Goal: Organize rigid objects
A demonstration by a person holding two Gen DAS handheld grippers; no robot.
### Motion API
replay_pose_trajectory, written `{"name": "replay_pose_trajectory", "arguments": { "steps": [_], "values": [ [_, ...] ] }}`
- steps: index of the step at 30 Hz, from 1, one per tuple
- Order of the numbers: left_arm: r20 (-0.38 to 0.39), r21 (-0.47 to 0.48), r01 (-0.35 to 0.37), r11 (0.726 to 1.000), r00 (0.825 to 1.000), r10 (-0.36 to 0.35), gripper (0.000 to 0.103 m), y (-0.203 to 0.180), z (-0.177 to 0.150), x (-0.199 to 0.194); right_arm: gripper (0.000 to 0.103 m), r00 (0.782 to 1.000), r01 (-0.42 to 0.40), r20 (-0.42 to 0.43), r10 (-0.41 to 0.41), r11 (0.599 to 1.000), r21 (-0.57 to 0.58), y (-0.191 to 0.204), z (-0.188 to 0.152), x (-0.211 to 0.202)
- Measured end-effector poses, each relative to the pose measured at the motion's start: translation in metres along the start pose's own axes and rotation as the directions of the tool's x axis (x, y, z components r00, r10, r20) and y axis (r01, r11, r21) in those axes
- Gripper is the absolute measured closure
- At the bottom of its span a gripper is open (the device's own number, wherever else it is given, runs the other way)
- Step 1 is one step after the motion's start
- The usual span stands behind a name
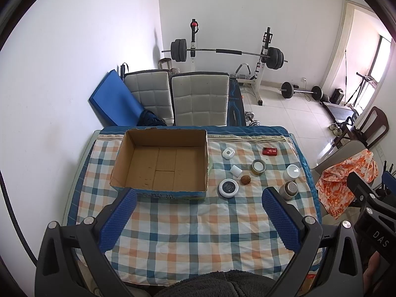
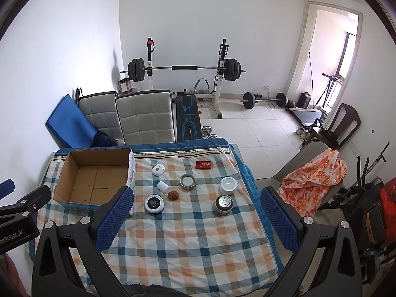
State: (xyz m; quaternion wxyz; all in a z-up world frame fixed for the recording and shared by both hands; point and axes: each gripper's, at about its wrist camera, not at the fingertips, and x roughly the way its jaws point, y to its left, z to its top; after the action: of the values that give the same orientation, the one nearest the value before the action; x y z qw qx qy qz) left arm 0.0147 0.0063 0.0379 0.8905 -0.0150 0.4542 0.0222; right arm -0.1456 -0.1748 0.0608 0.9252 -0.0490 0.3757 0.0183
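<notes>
An empty cardboard box point(image 1: 138, 138) point(image 2: 61, 173) stands on the left of the checked tablecloth. To its right lie several small objects: a red card case point(image 1: 269, 151) point(image 2: 203, 165), a white earbud case point(image 1: 228, 153) point(image 2: 158, 170), a metal tin point(image 1: 258, 166) point(image 2: 187, 181), a small white cylinder point(image 1: 235, 170) point(image 2: 163, 187), a walnut point(image 1: 246, 180) point(image 2: 173, 195), a round white-rimmed black disc point(image 1: 228, 187) point(image 2: 154, 204), a white jar point(image 1: 292, 172) point(image 2: 228, 185) and a perforated metal shaker point(image 1: 288, 190) point(image 2: 222, 204). My left gripper point(image 1: 198, 195) and right gripper point(image 2: 196, 194) are open and empty, above the near table.
Two padded chairs point(image 1: 200, 97) stand behind the table, a blue mat point(image 1: 113, 101) leans on the wall. A chair with orange cloth point(image 2: 311, 180) is at the table's right. A barbell rack point(image 2: 185, 71) and weights are farther back.
</notes>
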Motion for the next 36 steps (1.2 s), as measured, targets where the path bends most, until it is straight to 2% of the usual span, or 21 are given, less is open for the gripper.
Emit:
{"name": "replay_pose_trajectory", "arguments": {
  "steps": [5,8,12,16,18,20,22,24,26,28,32,33,36],
  "values": [
    [-0.008,0.004,0.007,1.000,1.000,-0.007,0.000,-0.002,0.001,0.002,0.000,1.000,-0.002,-0.011,0.002,1.000,0.005,-0.002,0.000,0.004],
    [-0.036,0.009,0.016,1.000,0.999,-0.016,0.000,-0.008,0.016,0.015,0.000,0.999,0.001,-0.049,0.000,1.000,0.026,-0.011,0.000,0.019],
    [-0.096,0.023,0.052,0.998,0.994,-0.050,0.000,-0.025,0.039,0.054,0.000,0.989,0.023,-0.150,-0.012,0.997,0.071,-0.037,0.003,0.064],
    [-0.196,0.066,0.089,0.994,0.978,-0.075,0.000,-0.056,0.054,0.119,0.000,0.959,0.038,-0.283,-0.004,0.993,0.113,-0.069,0.000,0.131],
    [-0.283,0.096,0.101,0.990,0.957,-0.070,0.000,-0.079,0.063,0.166,0.000,0.938,0.072,-0.344,-0.030,0.991,0.110,-0.084,-0.006,0.173],
    [-0.331,0.116,0.123,0.986,0.941,-0.078,0.000,-0.097,0.062,0.201,0.000,0.918,0.092,-0.395,-0.043,0.990,0.107,-0.095,-0.013,0.211],
    [-0.403,0.153,0.120,0.981,0.914,-0.049,0.000,-0.119,0.058,0.250,0.000,0.883,0.115,-0.465,-0.057,0.989,0.097,-0.104,-0.023,0.257],
    [-0.463,0.171,0.131,0.976,0.886,-0.038,0.000,-0.133,0.047,0.289,0.000,0.854,0.101,-0.520,-0.031,0.989,0.106,-0.111,-0.035,0.302],
    [-0.519,0.200,0.105,0.974,0.854,0.015,0.000,-0.142,0.033,0.328,0.000,0.821,0.104,-0.571,-0.027,0.989,0.103,-0.114,-0.048,0.341],
    [-0.584,0.224,0.089,0.970,0.810,0.061,0.000,-0.151,0.019,0.370,0.000,0.790,0.095,-0.613,-0.006,0.989,0.113,-0.117,-0.061,0.377],
    [-0.637,0.308,0.049,0.950,0.752,0.168,0.000,-0.159,-0.006,0.426,0.000,0.744,0.100,-0.668,-0.006,0.990,0.103,-0.120,-0.081,0.430],
    [-0.643,0.330,0.039,0.943,0.741,0.194,0.000,-0.159,-0.009,0.437,0.000,0.691,0.248,-0.722,0.034,0.927,0.281,-0.120,-0.085,0.438],
    [-0.657,0.403,0.016,0.915,0.701,0.277,0.000,-0.166,-0.024,0.468,0.000,0.659,0.245,-0.750,0.062,0.924,0.292,-0.123,-0.098,0.462]
  ]
}}
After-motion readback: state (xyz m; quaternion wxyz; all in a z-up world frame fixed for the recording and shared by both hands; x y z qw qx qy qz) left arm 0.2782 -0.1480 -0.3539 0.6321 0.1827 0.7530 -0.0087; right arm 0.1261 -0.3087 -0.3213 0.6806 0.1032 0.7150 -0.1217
